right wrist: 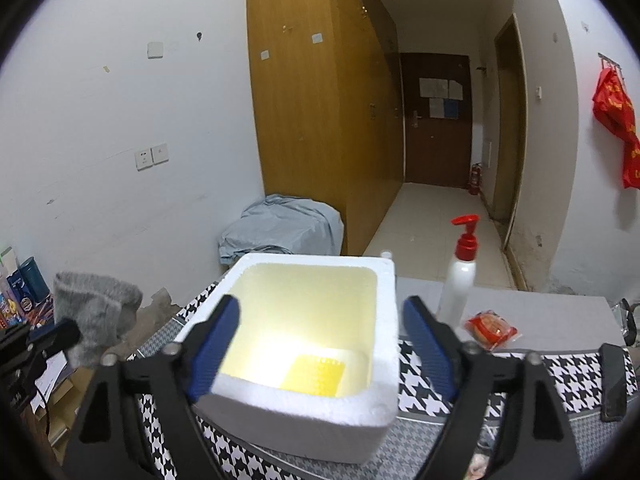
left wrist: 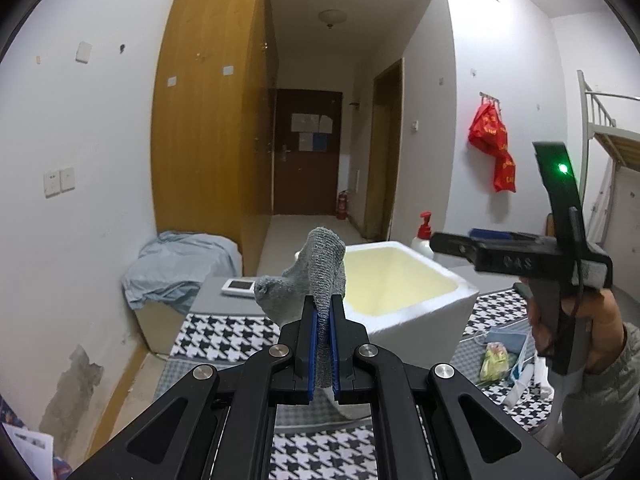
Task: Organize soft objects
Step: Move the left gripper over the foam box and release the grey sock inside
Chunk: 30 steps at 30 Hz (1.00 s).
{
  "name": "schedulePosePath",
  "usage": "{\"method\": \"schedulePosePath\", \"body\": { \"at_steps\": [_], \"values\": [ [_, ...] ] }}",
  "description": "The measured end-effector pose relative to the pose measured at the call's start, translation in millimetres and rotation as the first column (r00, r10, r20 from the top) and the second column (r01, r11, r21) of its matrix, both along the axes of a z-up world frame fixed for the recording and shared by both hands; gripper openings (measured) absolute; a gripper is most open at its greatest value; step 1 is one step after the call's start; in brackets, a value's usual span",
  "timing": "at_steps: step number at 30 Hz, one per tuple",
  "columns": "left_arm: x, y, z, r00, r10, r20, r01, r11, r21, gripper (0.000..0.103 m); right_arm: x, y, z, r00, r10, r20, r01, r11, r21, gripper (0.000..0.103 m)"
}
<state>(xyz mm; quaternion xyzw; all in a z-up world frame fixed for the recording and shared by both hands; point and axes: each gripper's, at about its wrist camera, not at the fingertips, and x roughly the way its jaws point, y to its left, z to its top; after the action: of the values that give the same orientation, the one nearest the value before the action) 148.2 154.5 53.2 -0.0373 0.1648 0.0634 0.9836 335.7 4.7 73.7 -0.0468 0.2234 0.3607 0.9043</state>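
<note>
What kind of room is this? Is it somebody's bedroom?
Probably a dormitory-style bedroom. A metal bunk bed stands by the wall, tall wooden wardrobes line one side, and a short hallway leads to an entrance door with notices stuck on it and a fire extinguisher beside it.

A pump bottle [right wrist: 460,280] stood at three o'clock of the frame centre, with a red packet [right wrist: 491,330] just beside it at four o'clock. A crumpled blue sheet [right wrist: 280,228] lay at twelve o'clock by the wardrobe [right wrist: 316,120], and a red bag [right wrist: 618,120] hung at two o'clock.
</note>
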Motion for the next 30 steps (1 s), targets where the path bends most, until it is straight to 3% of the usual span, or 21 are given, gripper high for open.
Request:
{"method": "schedulePosePath", "body": {
  "at_steps": [2,15,30],
  "values": [
    [4,0,2,1.000,-0.007,-0.001,0.007,1.000,0.001,0.006,-4,-5,0,1.000,-0.008,0.019,0.008,1.000,0.000,0.103],
    [33,-24,24,0.994,-0.105,0.018,0.104,0.993,0.051,0.006,-28,-50,-9,0.996,-0.084,0.037,0.084,0.996,-0.008,0.103],
    [78,-44,32,0.983,-0.185,0.000,0.185,0.982,0.046,0.006,-57,-103,-21,0.983,-0.180,0.035,0.180,0.984,-0.011,0.103]
  ]
}}
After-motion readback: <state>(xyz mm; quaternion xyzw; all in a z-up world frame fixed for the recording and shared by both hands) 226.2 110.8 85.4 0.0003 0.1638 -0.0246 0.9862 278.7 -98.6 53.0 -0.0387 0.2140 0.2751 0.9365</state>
